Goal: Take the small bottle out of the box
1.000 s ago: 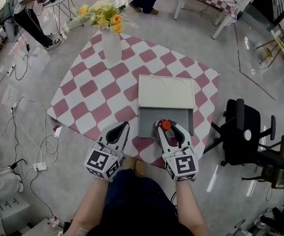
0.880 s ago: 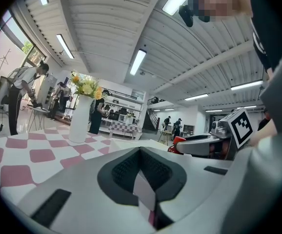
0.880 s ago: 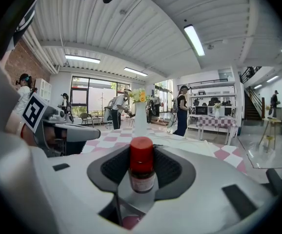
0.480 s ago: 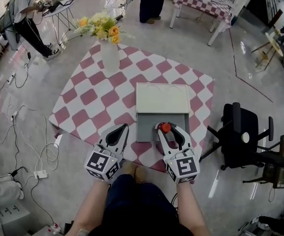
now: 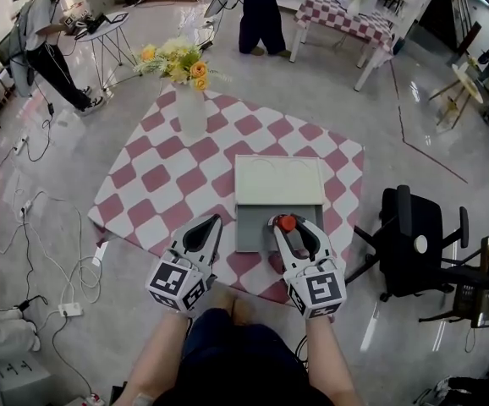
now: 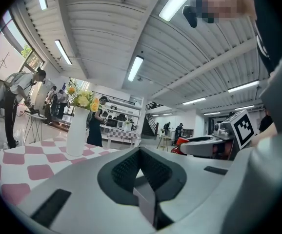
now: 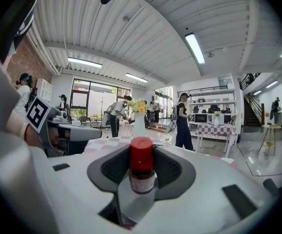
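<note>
Small red-capped, labelled bottle point(image 7: 142, 172) stands upright, clamped in the right tool point(image 5: 293, 225). Left tool point(image 5: 211, 222) is pinched together. Open grey box point(image 5: 251, 227), cream lid point(image 5: 278, 180) back, sits on the checkered worktop point(image 5: 168, 176).

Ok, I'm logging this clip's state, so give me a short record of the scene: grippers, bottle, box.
right gripper: shut on small bottle, red cap up
left gripper: shut, empty
box: open, lid laid back, on checkered table
vase: holds flowers, on table beyond box, to its left
</note>
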